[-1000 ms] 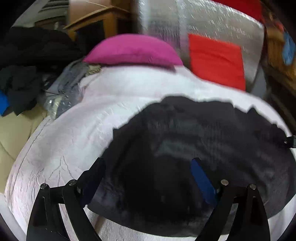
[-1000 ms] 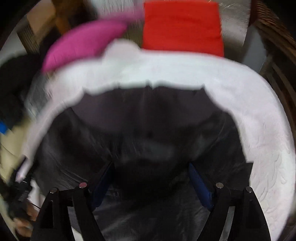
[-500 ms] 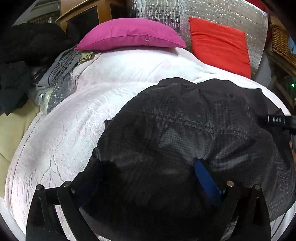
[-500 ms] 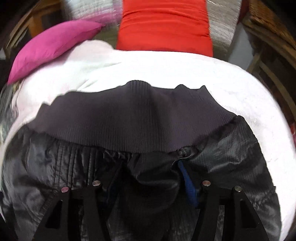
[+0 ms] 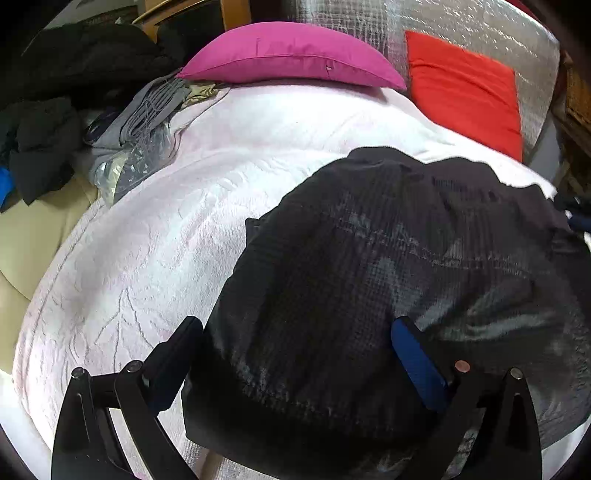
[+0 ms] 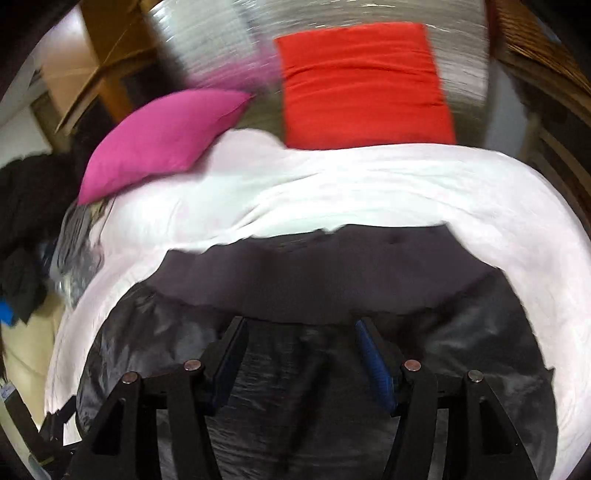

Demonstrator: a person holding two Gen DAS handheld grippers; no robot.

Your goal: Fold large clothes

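Between the spread fingers of the left gripper (image 5: 295, 332), black jacket (image 5: 388, 277) bunched on white bed cover (image 5: 155, 258); jaws wide, just been opening, pads clear of fabric. Under the right gripper (image 6: 301, 332), same jacket, ribbed hem (image 6: 325, 280) just ahead of fingertips; jaws half-wide, closed further a moment back, grip unclear. Beyond both: pink pillow (image 5: 291, 55), red cushion (image 5: 465, 88).

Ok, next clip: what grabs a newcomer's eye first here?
The black jacket spread over the white bedspread, filling the near half of both views. Behind it, a magenta pillow and a red cushion stand out against the silvery headboard.
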